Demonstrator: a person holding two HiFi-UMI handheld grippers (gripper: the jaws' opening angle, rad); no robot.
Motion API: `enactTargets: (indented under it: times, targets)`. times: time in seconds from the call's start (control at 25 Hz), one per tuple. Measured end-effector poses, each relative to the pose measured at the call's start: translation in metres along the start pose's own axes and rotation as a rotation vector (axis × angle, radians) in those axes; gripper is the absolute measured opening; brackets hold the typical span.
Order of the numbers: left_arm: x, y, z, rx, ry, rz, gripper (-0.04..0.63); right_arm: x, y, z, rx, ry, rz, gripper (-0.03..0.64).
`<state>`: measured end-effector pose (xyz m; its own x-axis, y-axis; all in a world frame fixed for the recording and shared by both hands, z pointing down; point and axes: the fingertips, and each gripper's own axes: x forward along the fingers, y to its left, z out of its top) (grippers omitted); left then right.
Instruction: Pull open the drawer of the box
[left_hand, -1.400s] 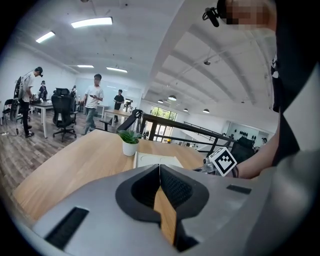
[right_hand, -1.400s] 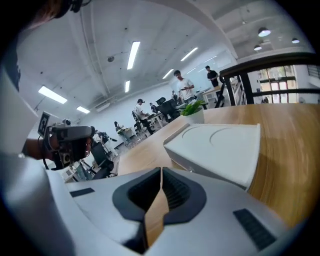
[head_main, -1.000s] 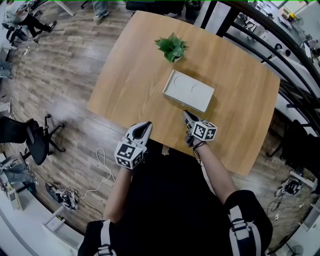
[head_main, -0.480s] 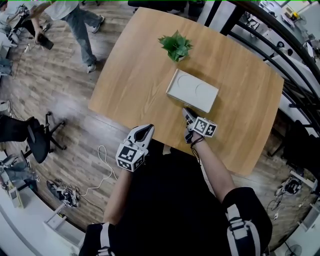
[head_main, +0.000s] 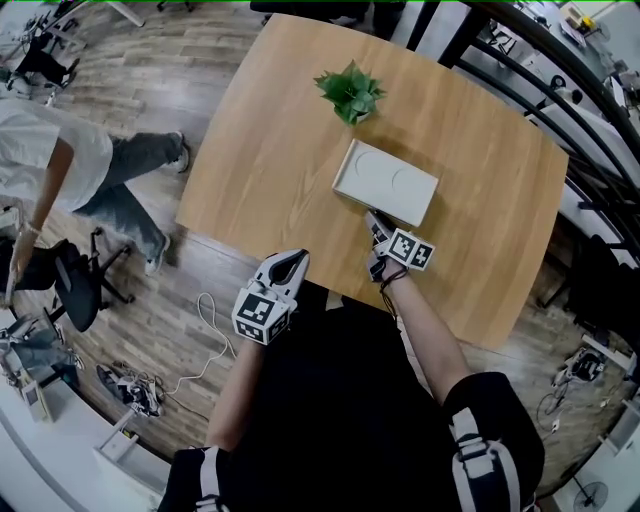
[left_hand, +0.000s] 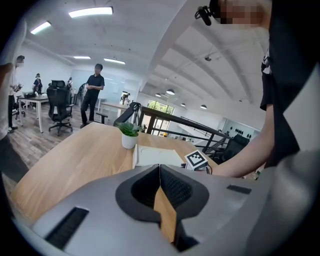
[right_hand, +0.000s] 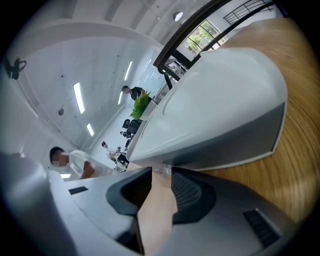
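A flat white box lies in the middle of the wooden table, its drawer closed. My right gripper has its tips up against the box's near front face. In the right gripper view the jaws stand slightly apart, and a small clear knob on the box front sits right at their tips, not squeezed. My left gripper hangs at the table's near edge, away from the box. Its jaws meet with nothing between them. The left gripper view also shows the box.
A small potted plant stands behind the box. A person walks on the floor to the left, near a black chair. A black railing runs along the right. A white cable lies on the floor.
My right gripper has moved forward from the table's edge up to the box's front. The left gripper has barely shifted. A person has walked across the floor on the left.
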<state>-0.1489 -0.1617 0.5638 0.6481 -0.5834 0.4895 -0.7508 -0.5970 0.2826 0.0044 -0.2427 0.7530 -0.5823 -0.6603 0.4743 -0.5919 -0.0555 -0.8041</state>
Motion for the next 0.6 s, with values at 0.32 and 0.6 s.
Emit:
enactTargets:
  times: [0.32, 0.6]
  targets:
    - [-0.0023, 0.0030, -0.0004, 0.005, 0.012, -0.008, 0.025, 0.0004, -0.0046, 0.0020, 0.035, -0.014, -0.016, 0.081]
    - [-0.0001, 0.0007, 0.0020, 0.014, 0.011, -0.015, 0.025, 0.0012, -0.0054, 0.0010, 0.018, 0.011, -0.021, 0.080]
